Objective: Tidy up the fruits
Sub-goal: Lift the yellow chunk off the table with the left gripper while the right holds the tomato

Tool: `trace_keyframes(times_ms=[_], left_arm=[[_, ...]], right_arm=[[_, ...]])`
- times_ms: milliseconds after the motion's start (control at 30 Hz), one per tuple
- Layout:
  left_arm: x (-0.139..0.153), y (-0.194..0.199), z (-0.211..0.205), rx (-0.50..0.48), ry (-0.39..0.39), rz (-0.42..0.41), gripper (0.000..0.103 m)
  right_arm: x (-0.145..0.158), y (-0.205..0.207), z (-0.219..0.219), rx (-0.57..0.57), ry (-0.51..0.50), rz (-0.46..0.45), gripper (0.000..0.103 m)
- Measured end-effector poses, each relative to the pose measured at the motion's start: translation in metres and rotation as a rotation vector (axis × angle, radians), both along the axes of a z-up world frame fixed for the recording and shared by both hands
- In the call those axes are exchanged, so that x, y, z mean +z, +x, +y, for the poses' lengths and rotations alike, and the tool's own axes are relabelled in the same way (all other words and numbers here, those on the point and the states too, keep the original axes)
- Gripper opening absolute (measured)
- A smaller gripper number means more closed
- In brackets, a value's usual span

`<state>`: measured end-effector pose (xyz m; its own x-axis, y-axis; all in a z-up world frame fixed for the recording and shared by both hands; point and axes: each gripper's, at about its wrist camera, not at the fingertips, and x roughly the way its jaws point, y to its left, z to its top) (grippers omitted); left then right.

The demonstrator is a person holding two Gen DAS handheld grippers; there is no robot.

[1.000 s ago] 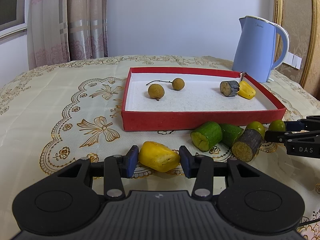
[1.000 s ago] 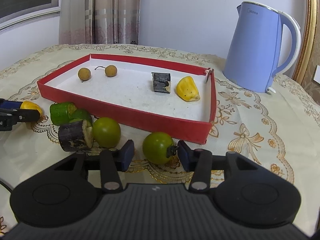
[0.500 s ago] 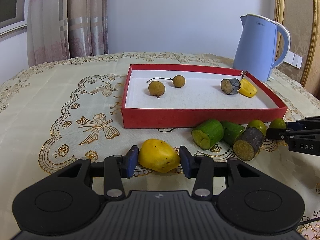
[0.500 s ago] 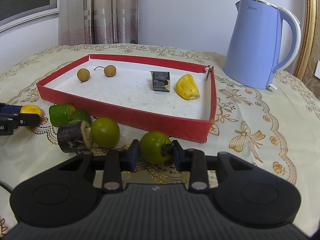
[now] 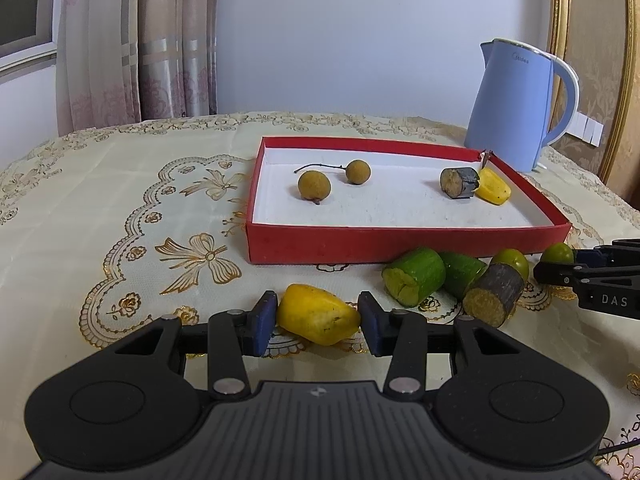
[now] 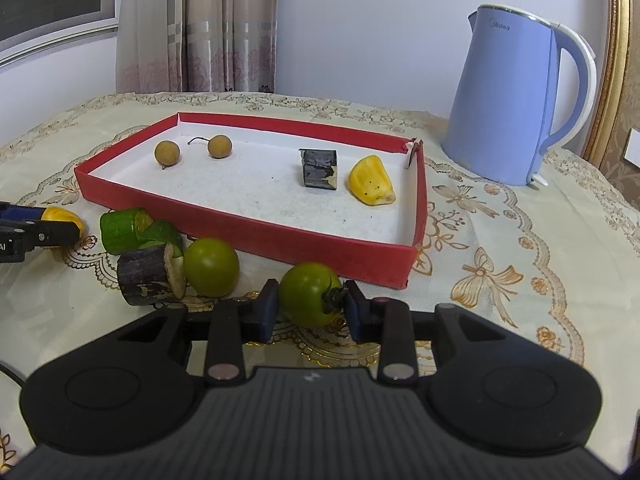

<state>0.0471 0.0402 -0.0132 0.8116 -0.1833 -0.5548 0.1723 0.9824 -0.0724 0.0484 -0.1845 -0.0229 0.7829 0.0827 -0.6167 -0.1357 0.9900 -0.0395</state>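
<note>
The kettle (image 6: 516,96) reads "Midea"; the right gripper (image 5: 576,266) seemingly shows "DAS".

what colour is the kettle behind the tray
Light blue kettle with a white-edged handle; it shows best in the right wrist view.

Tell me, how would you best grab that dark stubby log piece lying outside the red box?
Grip the dark log piece across its rounded bark sides, coming from above. It lies on its side, a green chunk and a green tomato crowd it, so a level approach looks blocked.
</note>
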Motion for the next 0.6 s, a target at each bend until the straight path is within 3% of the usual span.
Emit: trace_keyframes(times_ms=[267, 367, 600], left_arm=[[0.007, -0.004, -0.002, 0.008, 0.011, -0.030, 0.042], [0.016, -0.009, -0.005, -0.001, 0.021, -0.050, 0.034], [0.040, -0.010, -0.011, -0.017, 0.037, -0.099, 0.034]], right_arm=[[0.005, -0.006, -0.002, -0.001, 0.014, -0.020, 0.032], [0.004, -0.006, -0.004, -0.003, 0.024, -0.021, 0.032], [0.005, -0.010, -0.005, 0.011, 0.032, -0.034, 0.032]])
